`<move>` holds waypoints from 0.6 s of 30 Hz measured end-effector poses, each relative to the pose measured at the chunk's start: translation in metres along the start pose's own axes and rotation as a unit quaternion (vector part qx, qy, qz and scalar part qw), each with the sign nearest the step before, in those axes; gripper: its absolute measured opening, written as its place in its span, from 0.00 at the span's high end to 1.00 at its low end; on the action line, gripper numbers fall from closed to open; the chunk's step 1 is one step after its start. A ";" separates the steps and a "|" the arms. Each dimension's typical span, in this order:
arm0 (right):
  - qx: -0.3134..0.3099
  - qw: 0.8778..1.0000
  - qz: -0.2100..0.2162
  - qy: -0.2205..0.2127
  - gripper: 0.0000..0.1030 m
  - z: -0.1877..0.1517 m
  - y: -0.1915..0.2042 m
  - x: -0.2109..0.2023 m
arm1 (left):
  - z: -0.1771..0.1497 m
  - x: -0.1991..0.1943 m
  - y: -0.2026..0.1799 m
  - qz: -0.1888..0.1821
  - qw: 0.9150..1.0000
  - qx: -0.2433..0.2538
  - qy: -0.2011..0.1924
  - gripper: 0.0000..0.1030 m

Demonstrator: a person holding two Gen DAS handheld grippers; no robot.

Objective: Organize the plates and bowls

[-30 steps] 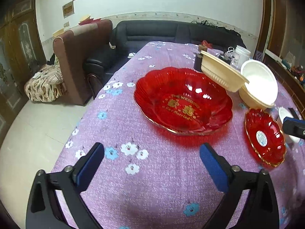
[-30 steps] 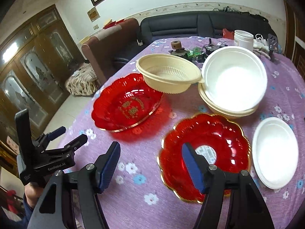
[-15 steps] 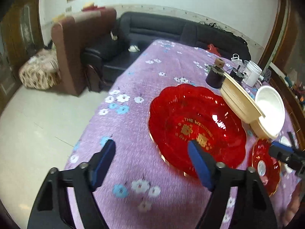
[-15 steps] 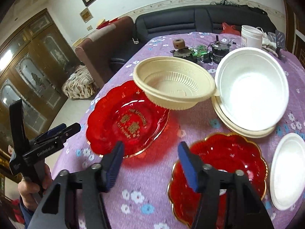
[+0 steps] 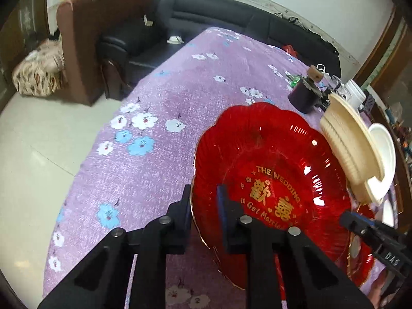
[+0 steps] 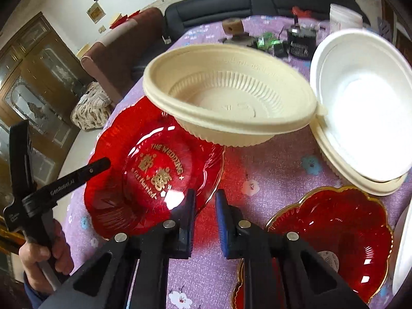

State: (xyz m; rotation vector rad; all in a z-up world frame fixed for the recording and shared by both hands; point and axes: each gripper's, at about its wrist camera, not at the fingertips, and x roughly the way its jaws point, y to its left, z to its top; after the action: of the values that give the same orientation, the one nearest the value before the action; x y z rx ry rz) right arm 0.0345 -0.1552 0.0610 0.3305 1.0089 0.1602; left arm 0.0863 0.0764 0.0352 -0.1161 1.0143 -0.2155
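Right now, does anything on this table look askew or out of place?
Yes. The cream ribbed plastic bowl sits tilted, one side propped on the rim of the large red wedding plate, the other against the stacked white bowl. It looks unsteady rather than nested.

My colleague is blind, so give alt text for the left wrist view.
The left claw is closing on the near rim of a large red plate lettered in gold, the rim between its jaws. The plate lies on a purple flowered tablecloth, with a tilted cream bowl beside it.
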 end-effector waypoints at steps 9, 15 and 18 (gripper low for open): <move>-0.022 0.999 0.027 0.019 0.84 -0.030 0.018 -0.012 | -0.049 -0.047 0.011 0.035 0.999 0.018 -0.028 0.82; -0.050 0.997 0.051 0.029 0.83 -0.065 0.036 -0.025 | -0.092 -0.079 0.025 0.043 0.998 0.006 -0.040 0.79; -0.053 0.996 0.064 0.030 0.83 -0.078 0.037 -0.031 | -0.109 -0.090 0.025 0.050 0.998 0.003 -0.045 0.78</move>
State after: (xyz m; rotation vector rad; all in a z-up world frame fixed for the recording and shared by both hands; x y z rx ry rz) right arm -0.0476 -0.1136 0.0609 0.2949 1.0354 0.3390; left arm -0.0494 0.1224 0.0480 -0.0689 0.9273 -0.1211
